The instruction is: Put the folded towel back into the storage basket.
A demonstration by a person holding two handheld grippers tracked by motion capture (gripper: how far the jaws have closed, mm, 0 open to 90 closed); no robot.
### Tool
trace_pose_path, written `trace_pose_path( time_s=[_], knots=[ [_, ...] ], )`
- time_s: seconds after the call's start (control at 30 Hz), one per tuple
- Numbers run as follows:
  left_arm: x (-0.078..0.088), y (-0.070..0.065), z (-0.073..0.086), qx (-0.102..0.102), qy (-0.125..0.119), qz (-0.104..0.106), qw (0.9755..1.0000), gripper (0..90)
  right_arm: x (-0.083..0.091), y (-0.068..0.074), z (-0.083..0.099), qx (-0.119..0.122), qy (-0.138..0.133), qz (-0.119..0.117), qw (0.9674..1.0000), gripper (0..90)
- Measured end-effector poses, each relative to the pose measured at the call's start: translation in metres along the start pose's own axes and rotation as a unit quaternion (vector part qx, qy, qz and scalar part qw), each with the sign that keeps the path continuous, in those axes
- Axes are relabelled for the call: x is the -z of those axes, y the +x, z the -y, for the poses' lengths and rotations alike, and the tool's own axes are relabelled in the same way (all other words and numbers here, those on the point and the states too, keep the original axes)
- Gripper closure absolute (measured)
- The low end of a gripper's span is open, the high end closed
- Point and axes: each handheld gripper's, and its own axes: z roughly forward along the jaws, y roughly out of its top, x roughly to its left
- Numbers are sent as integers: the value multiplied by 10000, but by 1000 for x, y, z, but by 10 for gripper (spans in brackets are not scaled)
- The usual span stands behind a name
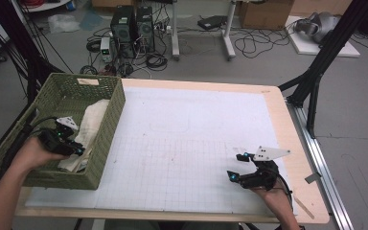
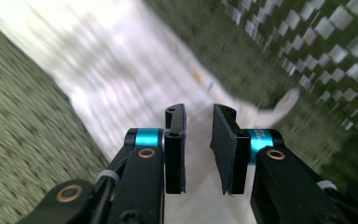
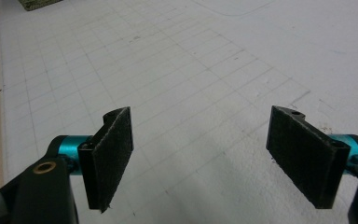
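Green woven basket sits at the table's left edge, rectangular, long axis running away from the person. Inside it lies a cream cloth, a long strip along the basket's length. Left gripper is down in the basket over the cloth's near end; left gripper view shows what the high view can't: jaws a narrow gap apart, nothing between them, blurred cloth and mesh wall beyond. Right gripper, well right of the basket, hovers over the white gridded mat, jaws wide apart, empty; fuzzy black pads.
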Motion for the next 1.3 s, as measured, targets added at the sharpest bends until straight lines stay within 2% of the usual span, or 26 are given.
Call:
trace_pose_path(
  time_s=[0.07, 0.17, 0.4, 0.5, 0.67, 0.73, 0.87, 1.07, 1.1, 1.2, 1.3],
  knots=[
    [7, 2, -1, 116, -285, 21, 9995, 713, 0, 0, 1, 7, -9, -6, 10000, 220],
    [14, 4, -1, 246, -584, 10, 9980, 685, 1, -1, 2, -48, -47, -7, 10000, 220],
    [25, 4, -1, 330, -1119, -40, 9932, 608, 3, -1, 1, -49, -137, 66, 9999, 204],
    [32, 2, 0, 379, -1375, -86, 9897, 568, 5, -1, 0, -37, -184, 103, 9998, 194],
    [46, 0, 1, 499, -1812, -146, 9821, 526, 9, 1, -2, -24, -281, 155, 9995, 182],
    [54, -2, 2, 509, -2009, -207, 9781, 513, 9, 0, -3, -39, -283, 167, 9995, 174],
    [62, -6, 4, 567, -2302, -196, 9713, 476, 9, 1, -3, -33, -292, 173, 9994, 165],
    [66, -13, 6, 576, -2490, -164, 9666, 417, 10, 1, -4, -21, -330, 199, 9993, 156],
    [66, -15, 6, 606, -2549, -156, 9649, 415, 10, 1, -4, -7, -341, 202, 9992, 156],
    [68, -20, 4, 528, -2638, -148, 9630, 408, 11, 1, -5, -24, -339, 204, 9992, 151],
    [70, -26, 1, 496, -2793, -96, 9589, 402, 11, 2, -5, 0, -361, 203, 9991, 149]
  ],
)
